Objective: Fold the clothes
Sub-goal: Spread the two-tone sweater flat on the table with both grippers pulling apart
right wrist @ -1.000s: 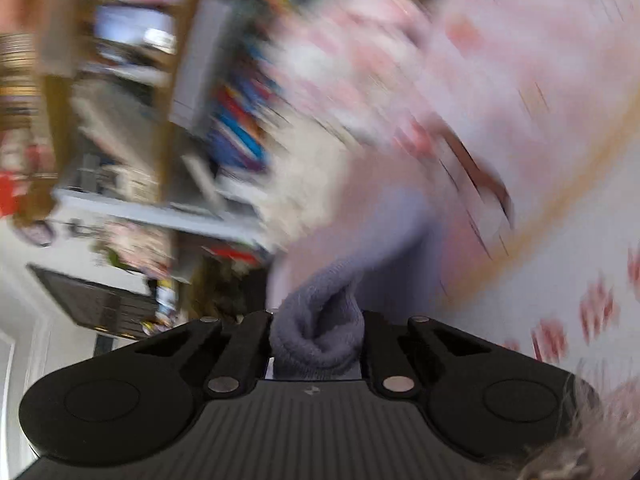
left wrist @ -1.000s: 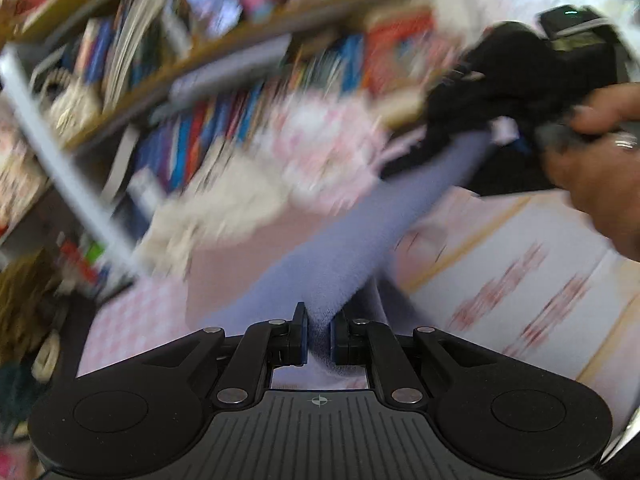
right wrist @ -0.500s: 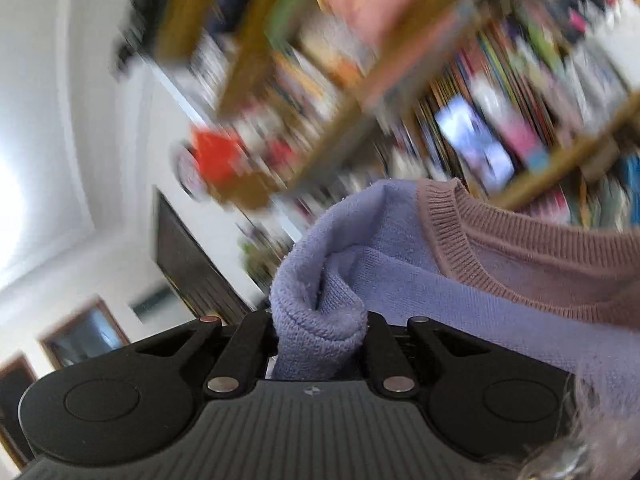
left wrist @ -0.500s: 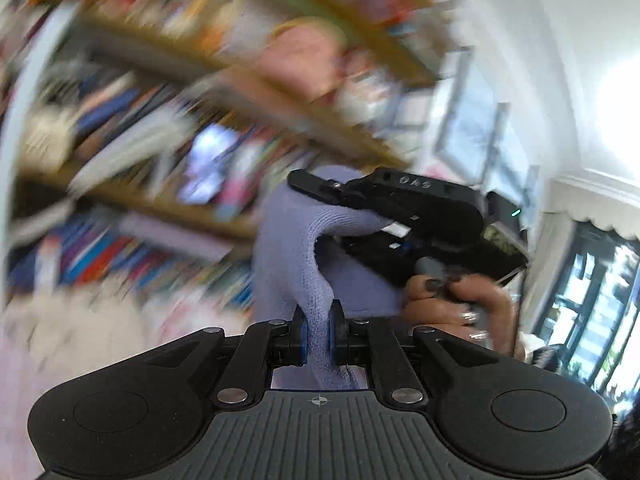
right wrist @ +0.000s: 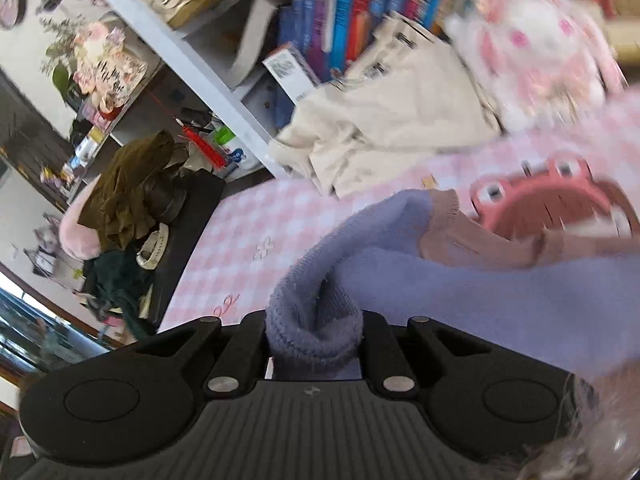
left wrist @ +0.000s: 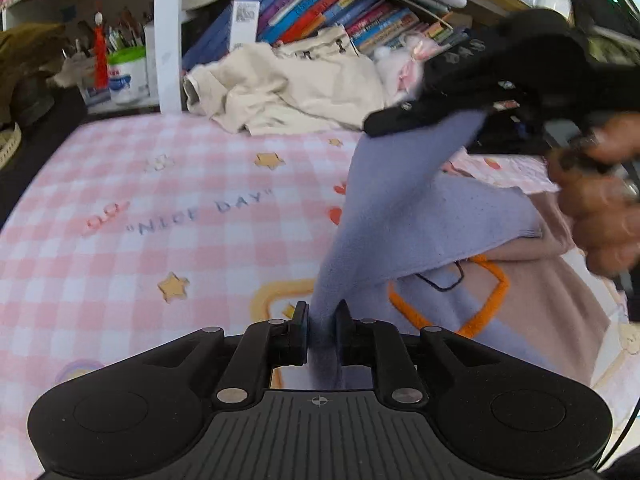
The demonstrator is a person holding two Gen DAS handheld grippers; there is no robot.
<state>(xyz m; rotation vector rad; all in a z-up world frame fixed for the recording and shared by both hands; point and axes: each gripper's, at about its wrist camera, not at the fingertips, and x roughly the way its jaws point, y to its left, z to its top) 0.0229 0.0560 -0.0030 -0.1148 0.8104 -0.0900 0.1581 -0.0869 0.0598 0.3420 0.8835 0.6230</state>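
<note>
The only words I can read are "NICE DAY", printed in blue-grey capitals with quotation marks on the pink checked sheet (left wrist: 160, 184), near its middle. Beyond the sheet, the book spines (left wrist: 320, 8) on the shelf and the label on the white box (left wrist: 245, 20) carry print too small for me to read.

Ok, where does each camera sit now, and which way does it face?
Left wrist: on the left gripper, facing across the pink bed toward the bookshelf; the right gripper and a hand show.
Right wrist: on the right gripper, rolled sideways, facing the same shelf.
Both share the sweater, clamped in each gripper, and the cream garment.
</note>
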